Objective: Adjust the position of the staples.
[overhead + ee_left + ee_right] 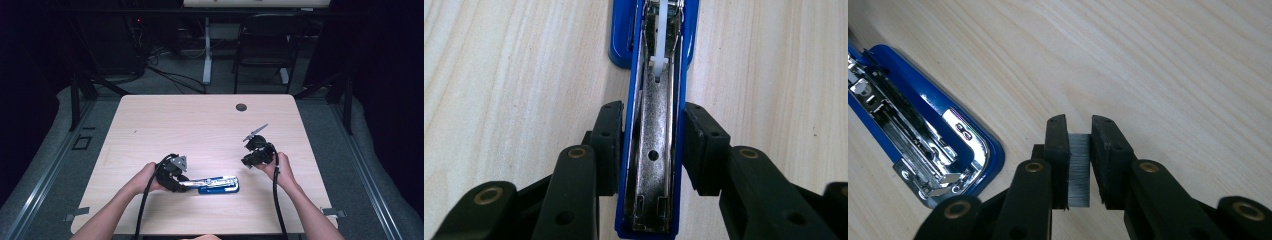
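A blue stapler point(215, 184) lies opened flat near the front middle of the table, its metal magazine point(654, 150) facing up. My left gripper point(182, 184) is shut on it, the black pads point(608, 145) pressing on both blue sides at one end point(651, 125). To the stapler's right, slightly above the table, my right gripper point(247, 161) is shut on a grey strip of staples point(1078, 170), which stands between its two pads point(1079, 130). In the right gripper view the stapler's open end point(923, 130) lies at the lower left, apart from the strip.
The light wooden table point(200, 125) has a round cable hole point(241, 107) near its far edge. Beyond it stand a dark chair point(265, 45) and a white desk leg point(206, 50) with cables on the floor.
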`<control>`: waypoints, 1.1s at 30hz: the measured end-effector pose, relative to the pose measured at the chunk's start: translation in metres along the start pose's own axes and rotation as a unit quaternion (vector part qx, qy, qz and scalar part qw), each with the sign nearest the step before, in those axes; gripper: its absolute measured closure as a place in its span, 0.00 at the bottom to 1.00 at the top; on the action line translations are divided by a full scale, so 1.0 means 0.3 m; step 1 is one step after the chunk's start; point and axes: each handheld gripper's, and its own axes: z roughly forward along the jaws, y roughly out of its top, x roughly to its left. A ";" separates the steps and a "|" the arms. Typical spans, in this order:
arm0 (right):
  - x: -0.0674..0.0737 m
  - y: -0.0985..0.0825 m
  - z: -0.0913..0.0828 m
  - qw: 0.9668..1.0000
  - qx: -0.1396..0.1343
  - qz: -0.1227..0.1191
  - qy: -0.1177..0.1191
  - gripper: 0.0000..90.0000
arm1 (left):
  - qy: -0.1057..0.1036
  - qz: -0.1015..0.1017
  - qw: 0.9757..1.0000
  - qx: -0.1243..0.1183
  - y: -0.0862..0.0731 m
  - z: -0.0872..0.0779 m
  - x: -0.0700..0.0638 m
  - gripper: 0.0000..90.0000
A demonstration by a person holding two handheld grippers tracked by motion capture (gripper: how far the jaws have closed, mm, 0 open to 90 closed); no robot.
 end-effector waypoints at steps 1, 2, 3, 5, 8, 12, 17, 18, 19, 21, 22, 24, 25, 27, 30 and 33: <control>0.001 0.001 -0.001 1.000 0.001 -0.003 0.003 0.87 | 0.000 0.000 1.000 0.001 0.000 0.000 0.000 0.70; 0.003 0.002 -0.002 1.000 0.000 -0.003 0.003 0.87 | 0.000 0.001 1.000 0.001 0.000 0.000 0.000 0.70; 0.006 0.003 -0.002 1.000 -0.002 -0.003 0.003 0.87 | 0.000 0.001 1.000 0.001 0.000 0.000 0.000 0.70; 0.009 0.005 -0.005 1.000 0.001 -0.008 0.004 0.87 | -0.001 0.001 1.000 0.001 0.000 0.000 0.001 0.70; 0.014 0.009 -0.009 1.000 0.000 -0.012 0.012 0.87 | -0.001 0.002 1.000 -0.001 -0.001 0.000 0.002 0.70; 0.024 0.014 -0.015 1.000 -0.008 -0.016 0.012 0.87 | -0.004 0.001 1.000 -0.001 -0.002 0.000 0.003 0.70; 0.036 0.022 -0.025 1.000 -0.008 -0.023 0.017 0.87 | -0.004 0.002 1.000 -0.001 -0.001 0.001 0.004 0.70; 0.040 0.023 -0.027 1.000 -0.010 -0.022 0.019 0.87 | -0.004 0.002 1.000 -0.001 -0.001 0.000 0.004 0.70; 0.042 0.025 -0.028 0.999 -0.014 -0.024 0.020 0.87 | -0.004 0.002 1.000 -0.001 -0.002 0.001 0.004 0.70; 0.049 0.028 -0.033 0.999 -0.017 -0.026 0.024 0.87 | -0.004 0.001 1.000 -0.001 -0.001 0.001 0.004 0.70; 0.052 0.029 -0.034 0.999 -0.018 -0.026 0.024 0.87 | -0.005 0.001 1.000 -0.001 -0.001 0.001 0.005 0.70; 0.060 0.034 -0.040 0.999 -0.018 -0.033 0.028 0.87 | -0.006 0.001 1.000 -0.001 -0.002 0.001 0.005 0.70; 0.064 0.037 -0.042 0.999 -0.020 -0.036 0.030 0.87 | -0.006 0.000 1.000 -0.002 -0.002 0.001 0.005 0.70; 0.073 0.040 -0.044 0.998 -0.023 -0.040 0.031 0.87 | -0.007 0.000 1.000 -0.002 -0.002 0.001 0.006 0.70; 0.086 0.044 -0.045 0.998 -0.025 -0.044 0.036 0.87 | -0.007 0.000 1.000 -0.002 -0.002 0.002 0.006 0.70; 0.097 0.048 -0.046 0.998 -0.027 -0.050 0.040 0.87 | -0.007 0.000 1.000 0.000 -0.002 0.001 0.007 0.70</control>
